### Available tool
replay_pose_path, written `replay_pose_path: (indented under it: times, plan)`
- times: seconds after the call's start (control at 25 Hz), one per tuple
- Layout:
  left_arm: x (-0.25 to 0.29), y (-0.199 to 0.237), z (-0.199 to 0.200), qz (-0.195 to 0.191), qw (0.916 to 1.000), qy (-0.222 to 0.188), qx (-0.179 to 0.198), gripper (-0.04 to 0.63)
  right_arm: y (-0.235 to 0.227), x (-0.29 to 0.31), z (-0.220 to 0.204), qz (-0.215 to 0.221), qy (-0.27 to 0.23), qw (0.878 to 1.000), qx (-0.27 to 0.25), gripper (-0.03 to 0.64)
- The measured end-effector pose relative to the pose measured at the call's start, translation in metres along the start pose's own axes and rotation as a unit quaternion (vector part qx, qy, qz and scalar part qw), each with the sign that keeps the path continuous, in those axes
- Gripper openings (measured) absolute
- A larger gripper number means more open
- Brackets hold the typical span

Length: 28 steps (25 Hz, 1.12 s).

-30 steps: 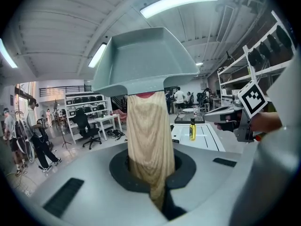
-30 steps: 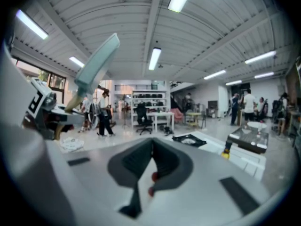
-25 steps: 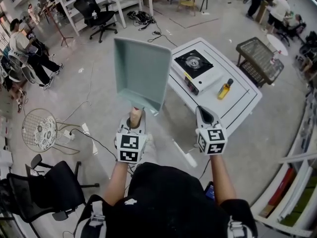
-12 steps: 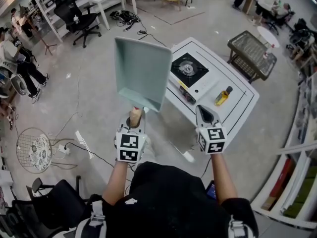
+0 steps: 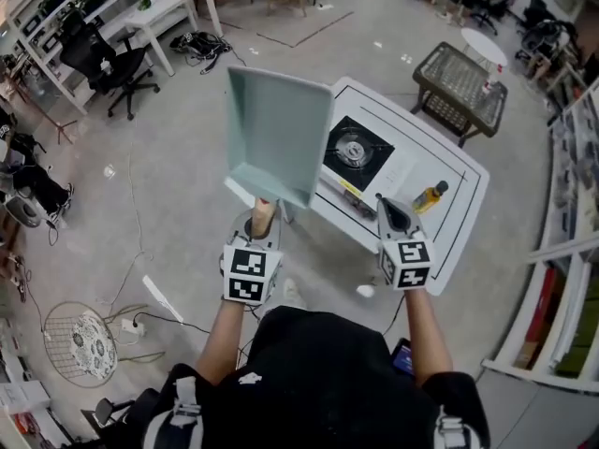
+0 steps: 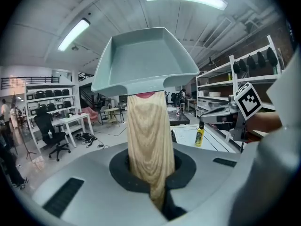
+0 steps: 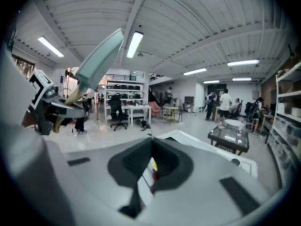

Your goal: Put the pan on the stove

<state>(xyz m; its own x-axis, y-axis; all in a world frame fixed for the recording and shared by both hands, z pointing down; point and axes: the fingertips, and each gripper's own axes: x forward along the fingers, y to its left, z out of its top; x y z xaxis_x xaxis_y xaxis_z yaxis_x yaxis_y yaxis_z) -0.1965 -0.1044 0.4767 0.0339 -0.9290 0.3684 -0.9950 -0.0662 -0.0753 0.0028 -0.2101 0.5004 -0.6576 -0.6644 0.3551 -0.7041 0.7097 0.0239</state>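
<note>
A square pale-teal pan (image 5: 276, 138) with a wooden handle (image 5: 263, 215) is held up in the air, tilted, with its far edge overlapping the left end of the white table (image 5: 456, 178). My left gripper (image 5: 258, 230) is shut on that handle; in the left gripper view the handle (image 6: 149, 140) rises out of the jaws to the pan (image 6: 146, 60). The single-burner stove (image 5: 356, 151) sits on the table just right of the pan. My right gripper (image 5: 392, 213) is shut and empty, over the table's near edge. In the right gripper view the pan (image 7: 100, 56) shows at upper left.
A yellow oil bottle (image 5: 430, 195) stands on the table right of the stove. A dark wire-mesh low table (image 5: 459, 78) is beyond it. Shelving (image 5: 562, 297) runs along the right. An office chair (image 5: 103, 64), a white desk (image 5: 168, 7) and a round wire rack (image 5: 84, 344) are at left.
Both grippers and the pan have moved forward toward the table, so the stove and bottle now lie closer, beside the pan. The left grip on the handle is unchanged.
</note>
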Motion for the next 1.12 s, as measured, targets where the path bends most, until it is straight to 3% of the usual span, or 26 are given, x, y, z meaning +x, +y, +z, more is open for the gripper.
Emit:
replay_pose_path:
  times: [0.2, 0.52, 1.12]
  plan:
    - [0.030, 0.029, 0.009, -0.043, 0.9987, 0.007, 0.027, 0.025, 0.004, 0.022, 0.010, -0.040, 0.007, 0.999, 0.014, 0.035]
    - [0.070, 0.043, 0.002, -0.104, 0.9936, 0.029, 0.034, 0.025, -0.005, 0.032, 0.004, -0.106, 0.022, 0.994, 0.031, 0.035]
    - [0.098, 0.030, -0.013, -0.150, 0.9854, 0.073, 0.036, 0.025, -0.013, 0.023, -0.013, -0.151, 0.051, 0.987, 0.036, 0.035]
